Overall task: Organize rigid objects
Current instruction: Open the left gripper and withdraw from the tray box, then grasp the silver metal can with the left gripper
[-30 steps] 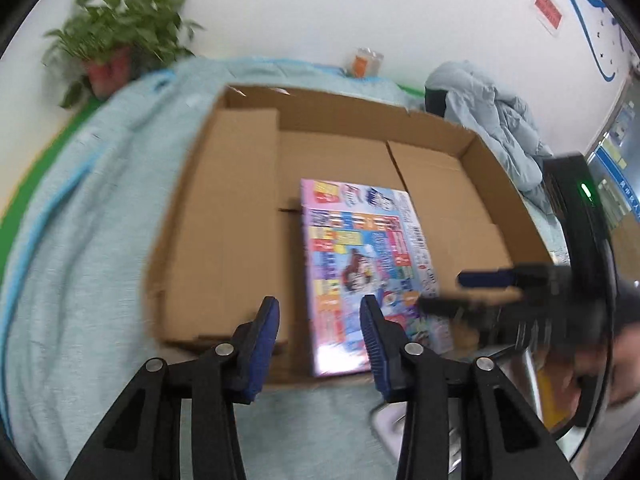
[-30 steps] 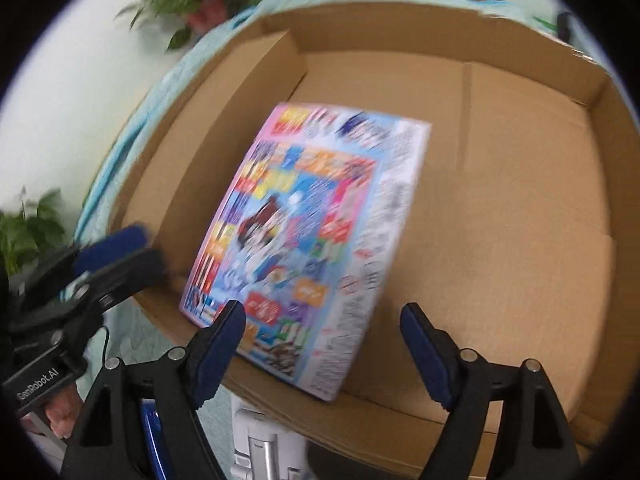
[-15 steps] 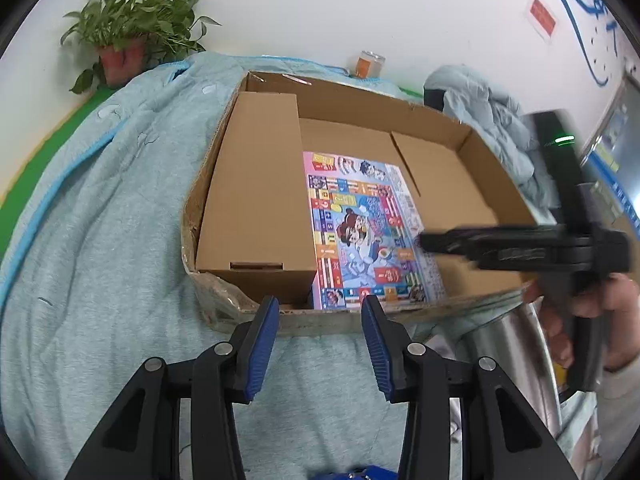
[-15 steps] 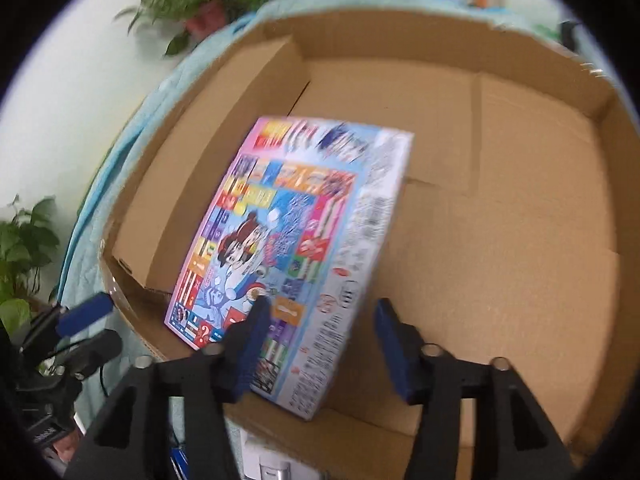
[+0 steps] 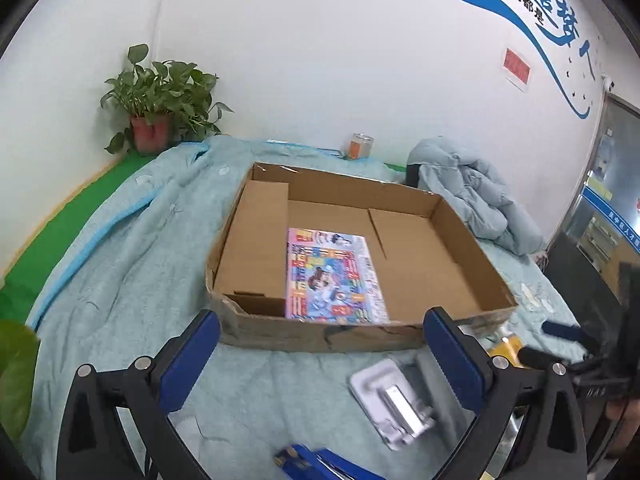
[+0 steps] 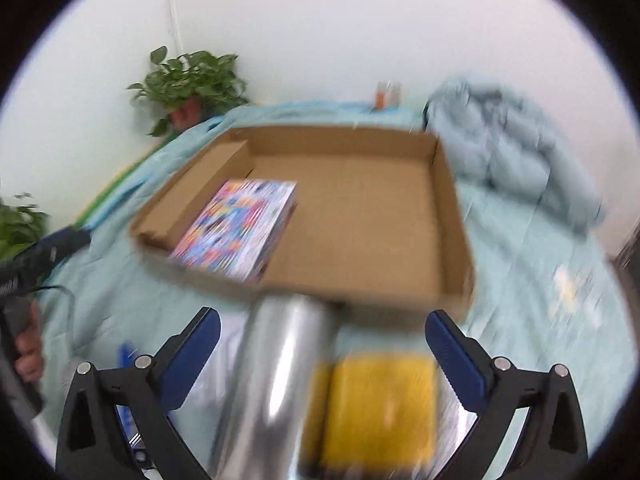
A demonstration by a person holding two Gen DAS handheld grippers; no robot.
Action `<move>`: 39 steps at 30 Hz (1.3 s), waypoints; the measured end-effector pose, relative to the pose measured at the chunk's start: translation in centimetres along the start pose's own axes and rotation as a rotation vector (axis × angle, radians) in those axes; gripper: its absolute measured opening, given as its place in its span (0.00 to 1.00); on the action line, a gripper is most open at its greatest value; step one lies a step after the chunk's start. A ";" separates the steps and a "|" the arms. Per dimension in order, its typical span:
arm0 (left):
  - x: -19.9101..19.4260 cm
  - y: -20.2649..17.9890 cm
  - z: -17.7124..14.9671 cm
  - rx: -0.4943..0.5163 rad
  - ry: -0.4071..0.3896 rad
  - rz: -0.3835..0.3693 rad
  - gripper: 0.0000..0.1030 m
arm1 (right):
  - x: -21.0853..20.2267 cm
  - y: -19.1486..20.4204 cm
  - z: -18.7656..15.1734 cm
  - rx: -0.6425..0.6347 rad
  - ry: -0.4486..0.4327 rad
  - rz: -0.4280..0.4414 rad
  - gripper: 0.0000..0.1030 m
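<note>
Here, a shallow open brown cardboard box [image 5: 404, 216] sits on a pale teal quilted blanket [image 5: 120, 264] spread over the surface, and inside it a flat, brightly printed colourful rectangular box [image 5: 330, 276] lies face up on the cardboard floor, its near end against the front wall and its left long edge touching a plain closed brown carton [image 5: 256, 248] that fills the box's left side. The rest of the cardboard floor to the right is bare. The left gripper [image 5: 322, 354] hangs just outside the front wall of the cardboard box with its blue-padded fingers [image 5: 190, 358] spread wide and nothing between them; below it on the blanket lie a grey-white plastic and metal device [image 5: 394, 402] and part of a blue object [image 5: 316, 466] at the lower edge. The right gripper [image 6: 322, 354] is likewise spread wide and grips nothing; in its blurred view a shiny silver cylinder [image 6: 280, 380] and a yellow rectangular block [image 6: 380, 408] lie on the blanket between and below its fingers, just before the box's front wall, though I cannot tell whether they touch the fingers. A potted green leafy plant in a reddish pot [image 5: 160, 104] stands against the white wall at the far left, a small orange-labelled can [image 5: 361, 145] stands beyond the box, and a crumpled pale blue padded jacket [image 5: 476, 196] is heaped at the far right.
</note>
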State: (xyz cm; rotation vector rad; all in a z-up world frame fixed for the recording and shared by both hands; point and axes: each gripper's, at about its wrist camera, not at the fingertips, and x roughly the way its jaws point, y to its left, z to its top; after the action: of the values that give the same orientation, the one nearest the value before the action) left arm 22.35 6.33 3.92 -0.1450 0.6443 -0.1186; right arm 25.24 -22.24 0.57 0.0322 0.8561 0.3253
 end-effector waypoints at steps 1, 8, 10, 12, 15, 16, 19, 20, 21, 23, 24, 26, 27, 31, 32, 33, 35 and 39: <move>-0.6 -0.4 -0.4 -0.001 -0.004 0.005 0.99 | -0.2 0.1 -1.0 0.014 0.014 0.032 0.99; -3.7 -4.9 -4.4 0.015 0.009 0.008 0.99 | -2.1 1.5 -4.8 0.027 -0.041 0.108 0.99; -3.7 -6.1 -5.7 -0.005 0.034 -0.044 0.99 | -2.7 1.5 -5.7 0.020 -0.058 0.098 0.95; -3.8 -6.7 -7.0 -0.027 0.050 -0.106 0.99 | -3.3 1.6 -6.6 0.001 -0.062 0.068 0.65; -3.1 -7.7 -8.5 -0.046 0.103 -0.129 0.99 | -3.5 1.4 -7.8 0.007 -0.040 0.043 0.24; -3.0 -7.9 -8.7 -0.048 0.121 -0.118 0.99 | -3.4 1.2 -8.1 0.018 -0.034 0.063 0.24; -3.0 -8.3 -8.7 -0.040 0.115 -0.126 0.99 | -3.1 0.9 -8.3 0.043 -0.023 0.085 0.81; -3.0 -8.6 -8.6 -0.029 0.123 -0.135 0.99 | -3.1 0.7 -8.3 0.062 -0.029 0.098 0.90; -2.8 -8.6 -8.3 -0.025 0.129 -0.141 0.99 | -2.9 0.6 -8.2 0.081 -0.020 0.114 0.90; -2.4 -8.8 -8.0 -0.026 0.144 -0.160 0.99 | -2.1 0.5 -8.2 0.108 0.013 0.142 0.90; -2.1 -8.9 -7.9 -0.031 0.156 -0.169 0.99 | -1.4 0.5 -8.1 0.126 0.038 0.154 0.90; -1.3 -8.5 -7.4 -0.042 0.173 -0.183 0.99 | -0.3 0.7 -8.0 0.138 0.074 0.167 0.90; -1.1 -8.4 -7.4 -0.047 0.177 -0.183 0.99 | 0.2 0.8 -8.0 0.142 0.088 0.174 0.90; -0.4 -8.5 -7.8 -0.039 0.201 -0.180 0.99 | 2.6 1.4 -8.2 0.155 0.164 0.180 0.89; -0.3 -8.5 -8.0 -0.034 0.208 -0.180 0.99 | 3.2 1.5 -8.4 0.148 0.176 0.159 0.85; -0.2 -8.5 -8.3 -0.030 0.217 -0.183 0.99 | 3.6 1.6 -8.6 0.140 0.182 0.133 0.80; 0.1 -8.5 -8.7 -0.030 0.237 -0.193 0.99 | 3.3 1.7 -8.9 0.134 0.166 0.133 0.79; 0.9 -8.3 -9.6 -0.039 0.289 -0.222 0.99 | 1.7 2.2 -10.1 0.048 0.165 0.106 0.78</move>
State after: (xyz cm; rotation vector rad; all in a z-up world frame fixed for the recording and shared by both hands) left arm 16.71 -2.95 -2.79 -0.2392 0.9178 -0.3458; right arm 18.16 -20.71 -7.01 0.0965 1.0283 0.4115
